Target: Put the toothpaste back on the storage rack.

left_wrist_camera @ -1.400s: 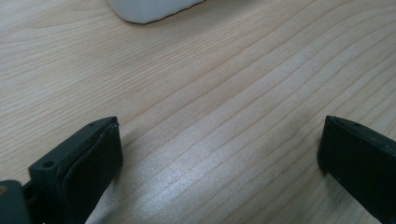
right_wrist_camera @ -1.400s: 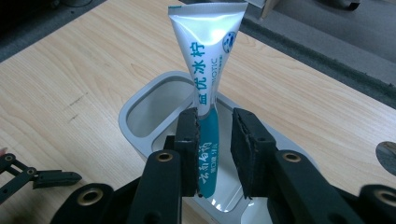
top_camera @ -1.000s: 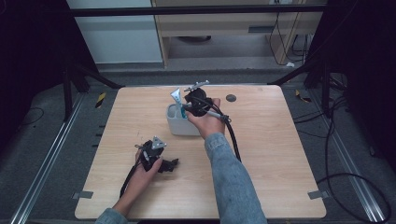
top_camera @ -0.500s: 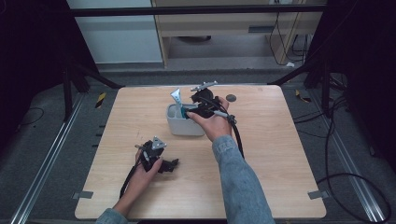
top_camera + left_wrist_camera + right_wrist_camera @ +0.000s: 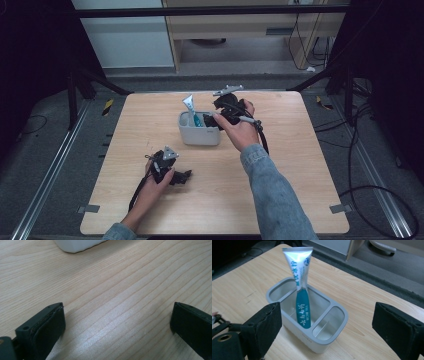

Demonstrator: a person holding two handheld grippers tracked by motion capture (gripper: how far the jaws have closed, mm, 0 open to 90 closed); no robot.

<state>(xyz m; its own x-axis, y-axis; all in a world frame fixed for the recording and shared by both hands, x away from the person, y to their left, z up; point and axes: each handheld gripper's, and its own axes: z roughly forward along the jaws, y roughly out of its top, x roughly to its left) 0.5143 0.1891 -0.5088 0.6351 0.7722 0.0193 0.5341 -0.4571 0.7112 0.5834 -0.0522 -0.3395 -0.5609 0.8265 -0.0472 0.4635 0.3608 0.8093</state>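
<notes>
A pale grey holder [image 5: 199, 135] with divided compartments stands mid-table. A silver-and-teal toothpaste tube [image 5: 190, 108] stands cap down in it, its flat end sticking up above the rim. My right gripper [image 5: 211, 120] hovers just right of the holder, open and empty. In the right gripper view its jaws are spread wide on either side of the holder [image 5: 317, 341] and the tube [image 5: 300, 287]. My left gripper [image 5: 183, 176] rests low over the table's near left part, open with nothing between its jaws [image 5: 117, 312]. A corner of the holder [image 5: 75, 245] shows ahead of it.
The wooden table [image 5: 300, 175] has bare room to the right and along the front. A black cable [image 5: 261, 138] trails from the right gripper over the wrist. Beyond the far edge are dark frame legs and a cabinet.
My right gripper has drawn back to the right, away from the holder. The tube stays standing in the holder. The left gripper has not moved.
</notes>
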